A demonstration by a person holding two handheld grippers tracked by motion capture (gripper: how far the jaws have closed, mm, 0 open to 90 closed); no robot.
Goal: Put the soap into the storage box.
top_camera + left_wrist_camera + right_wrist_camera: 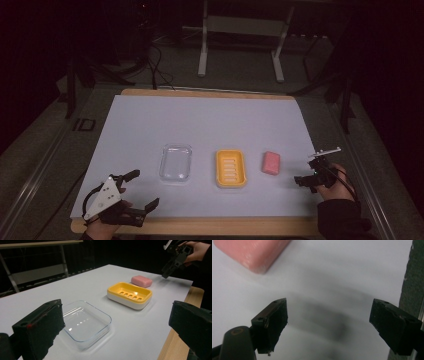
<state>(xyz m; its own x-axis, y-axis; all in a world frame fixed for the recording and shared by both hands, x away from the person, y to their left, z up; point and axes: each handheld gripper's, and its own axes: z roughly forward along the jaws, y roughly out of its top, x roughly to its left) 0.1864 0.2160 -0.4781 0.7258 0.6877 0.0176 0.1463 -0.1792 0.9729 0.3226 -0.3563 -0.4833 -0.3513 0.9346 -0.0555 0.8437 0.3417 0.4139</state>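
White sheet (200,125): clear dish (175,163), yellow soap tray (230,168) empty; both grippers (139,189) (303,180) wide, holding nothing.

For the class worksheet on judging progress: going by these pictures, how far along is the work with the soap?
Nothing looks done yet: the pink soap lies on the white sheet, apart from the yellow soap dish and the clear lid. In hand: the right gripper, open and empty, sits beside the soap. The left gripper is open too. Probably left: grasping and placing the soap.

Matt pink soap (271,163), glossy yellow plastic dish (231,168), clear glassy tray (175,162).
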